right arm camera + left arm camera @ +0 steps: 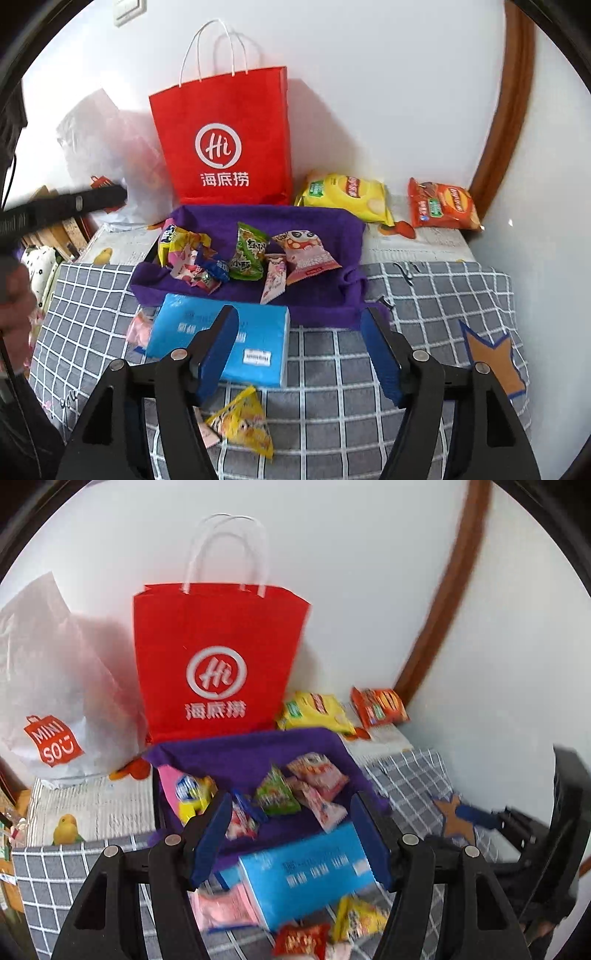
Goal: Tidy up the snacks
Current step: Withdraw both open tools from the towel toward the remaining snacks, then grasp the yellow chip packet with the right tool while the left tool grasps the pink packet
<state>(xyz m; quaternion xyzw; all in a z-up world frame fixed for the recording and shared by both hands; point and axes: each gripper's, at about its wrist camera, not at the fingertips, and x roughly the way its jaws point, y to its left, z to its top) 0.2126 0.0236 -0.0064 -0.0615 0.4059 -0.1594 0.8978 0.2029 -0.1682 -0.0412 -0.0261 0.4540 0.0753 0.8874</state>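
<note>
While small packets already fill the purple-lined box [325,295], both the left gripper [291,834] and right gripper [299,349] hover wide open, empty, near the blue pack [255,343], likely next

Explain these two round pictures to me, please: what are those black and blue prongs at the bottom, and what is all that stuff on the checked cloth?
No robot here: a person holds a hand tool with two fingers in each hand, and a small wide-angle camera on each tool looks forward along them. One picture comes from the left gripper, the other from the right gripper. Both stand open and hold nothing.

Ahead is a purple tray with small snack packets in it. In front of it on the checked cloth lies a blue box, with a yellow packet nearer still. Behind stand a red paper bag and a white plastic bag; a yellow chip bag and an orange chip bag lie by the wall.
</note>
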